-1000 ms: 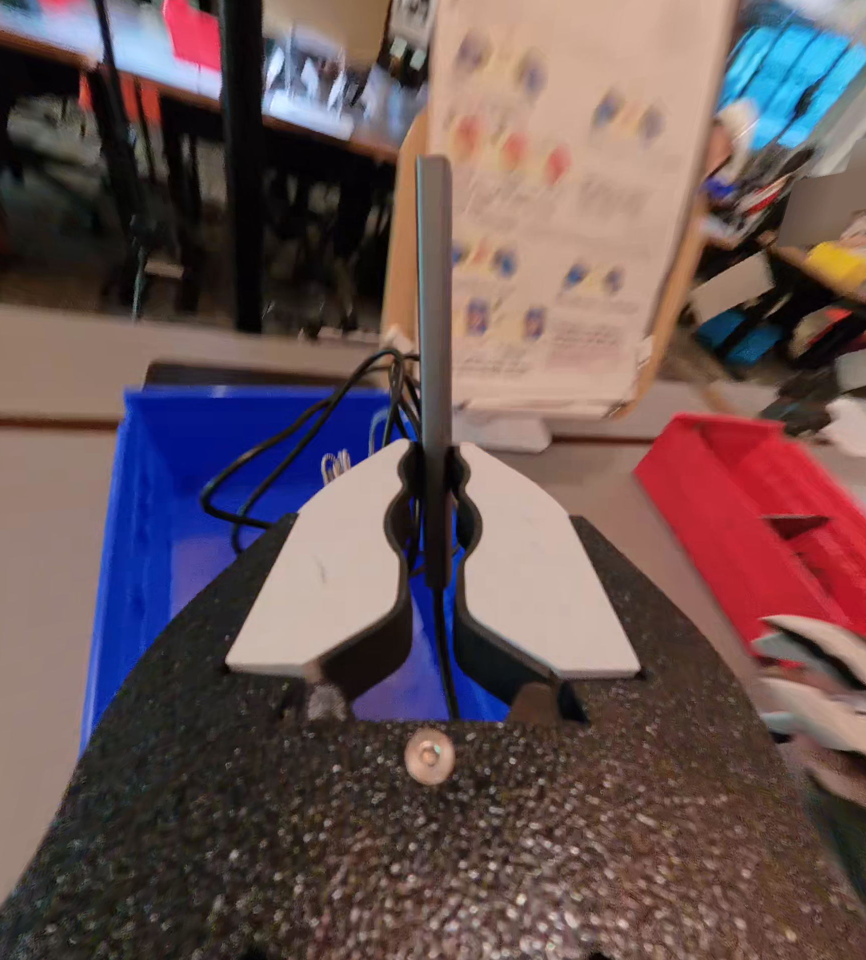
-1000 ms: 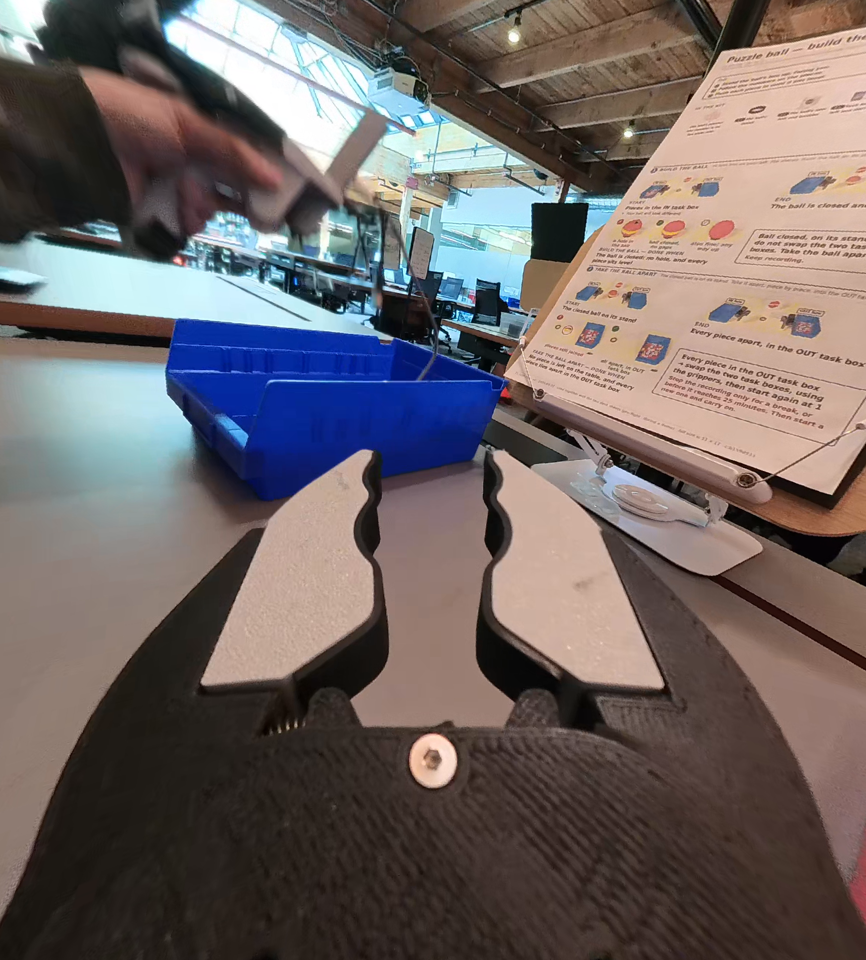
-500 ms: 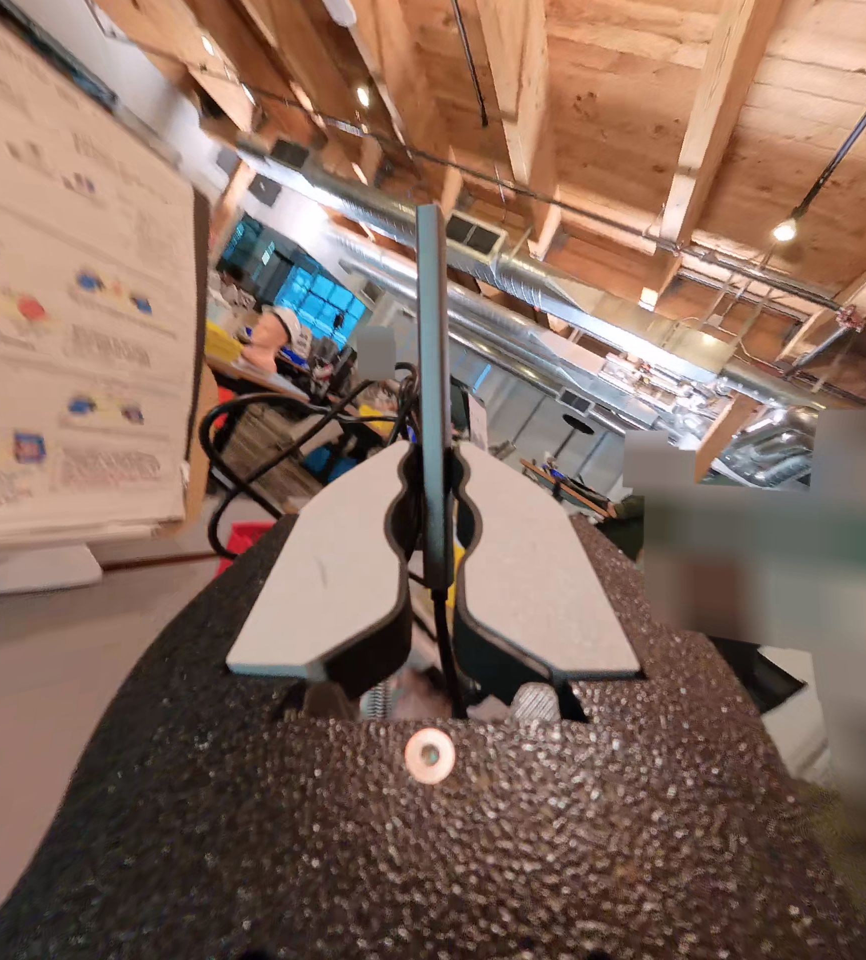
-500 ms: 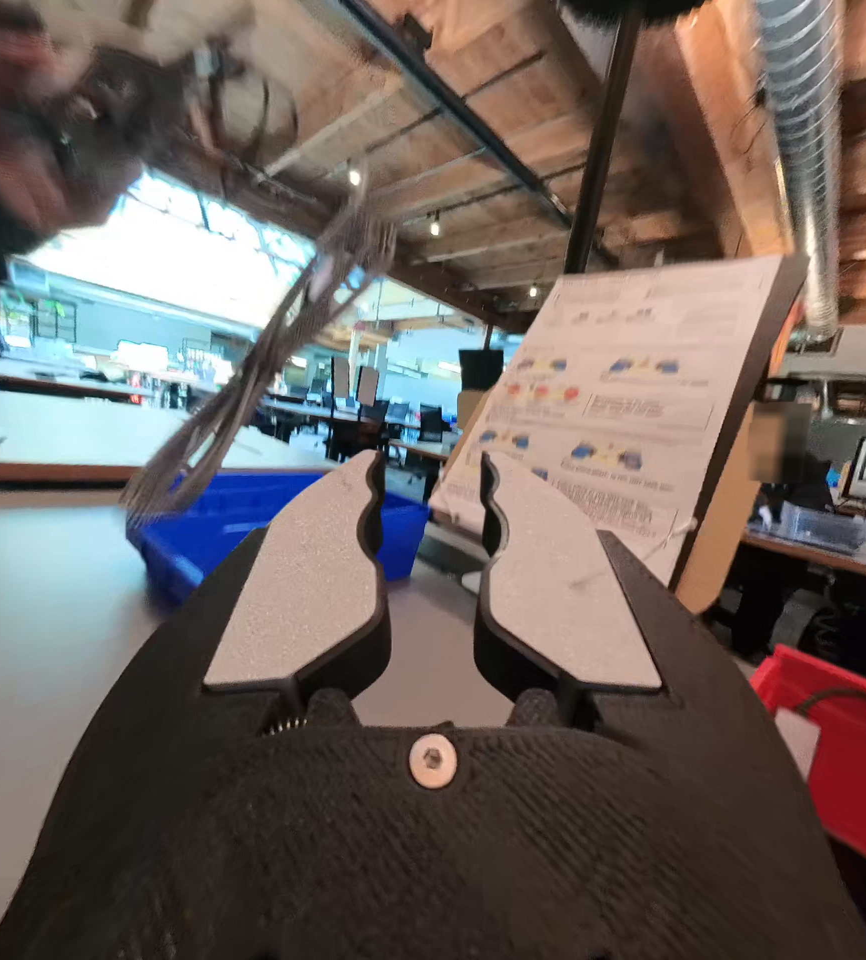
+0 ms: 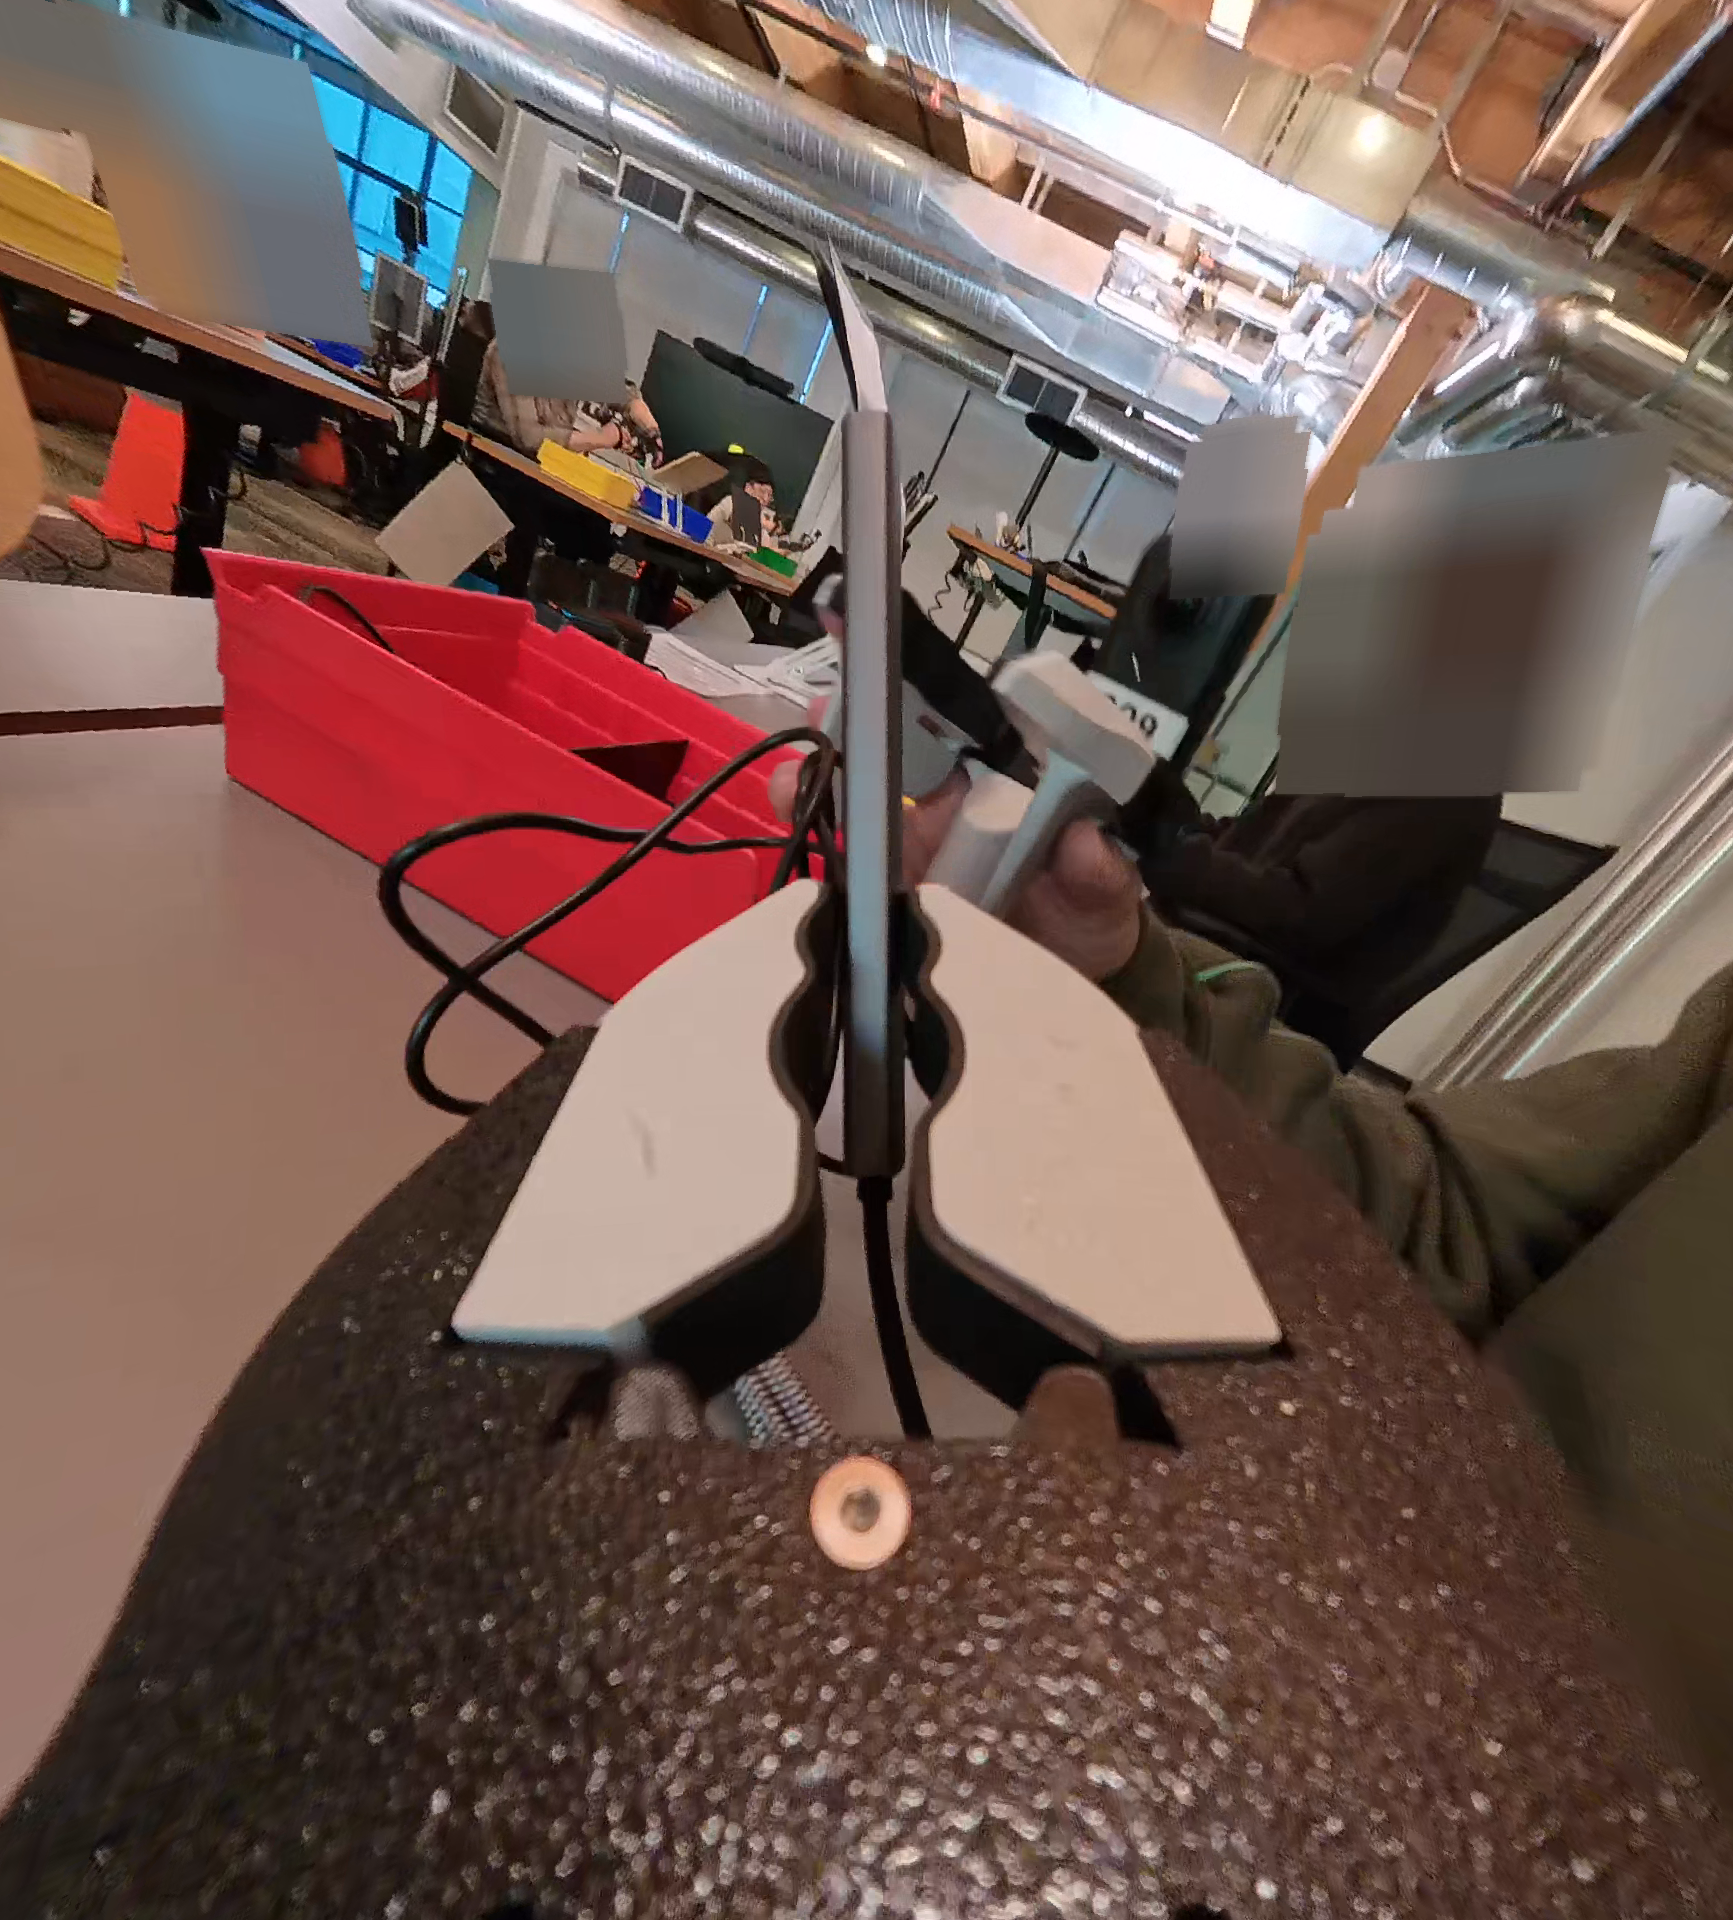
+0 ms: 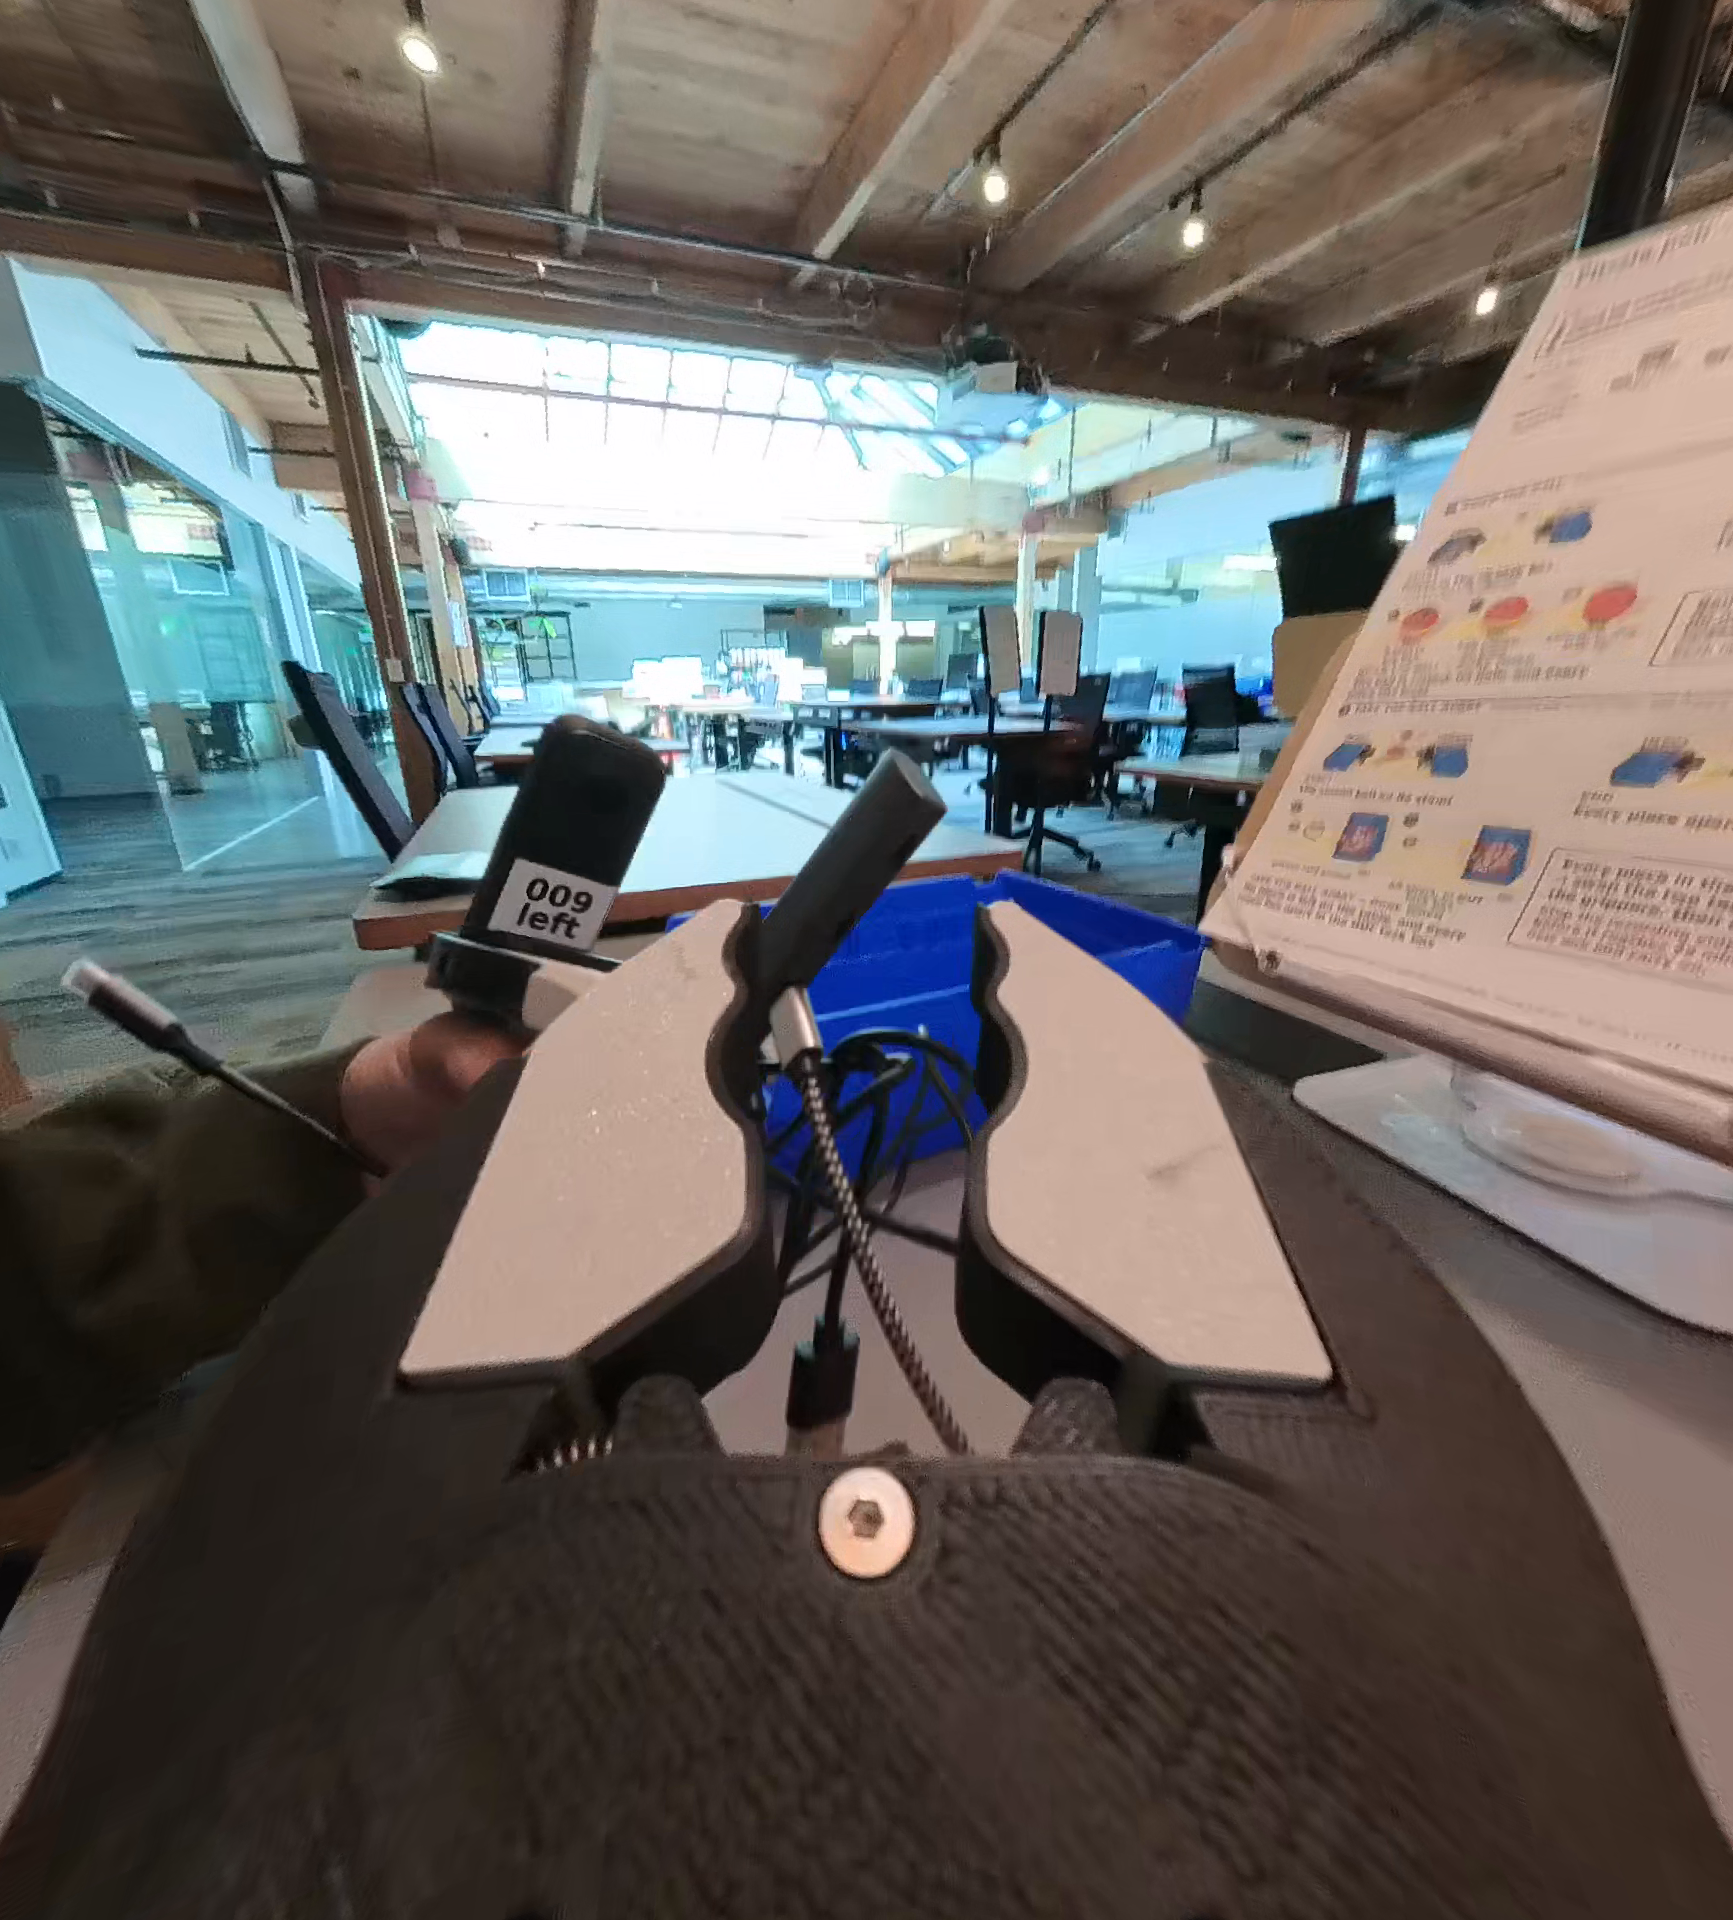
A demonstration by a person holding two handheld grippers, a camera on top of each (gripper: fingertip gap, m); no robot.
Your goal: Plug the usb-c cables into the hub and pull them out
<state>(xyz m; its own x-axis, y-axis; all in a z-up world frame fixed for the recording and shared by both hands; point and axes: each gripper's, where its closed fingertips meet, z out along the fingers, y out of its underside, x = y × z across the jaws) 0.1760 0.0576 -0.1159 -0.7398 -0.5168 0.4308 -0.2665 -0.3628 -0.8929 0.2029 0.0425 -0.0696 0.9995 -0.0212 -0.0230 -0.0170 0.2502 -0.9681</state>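
My left gripper (image 5: 867,909) is shut on the grey hub (image 5: 864,675), which stands edge-on between its pads above the table. A thin black cable (image 5: 488,935) loops from the hub to the left. In the right wrist view the hub (image 6: 846,873) shows tilted in the gap of my right gripper (image 6: 857,925), close to the left finger (image 6: 623,1153). A braided cable (image 6: 857,1226) with a silver plug (image 6: 797,1023) hangs from the hub. My right gripper is open. A loose cable end (image 6: 109,987) sticks out at the left.
A red bin (image 5: 446,727) lies on the grey table (image 5: 114,1039) behind the hub. A blue bin (image 6: 1080,935) sits beyond the right gripper. An instruction board on a white stand (image 6: 1589,831) is at the right. The hand holding the left gripper (image 6: 426,1070) is close by. Some 6 cm of space lies between my two pairs of fingers.
The left gripper has carried the hub away from above the blue bin and swung round toward the red bin. The right gripper has turned and now faces the hub.
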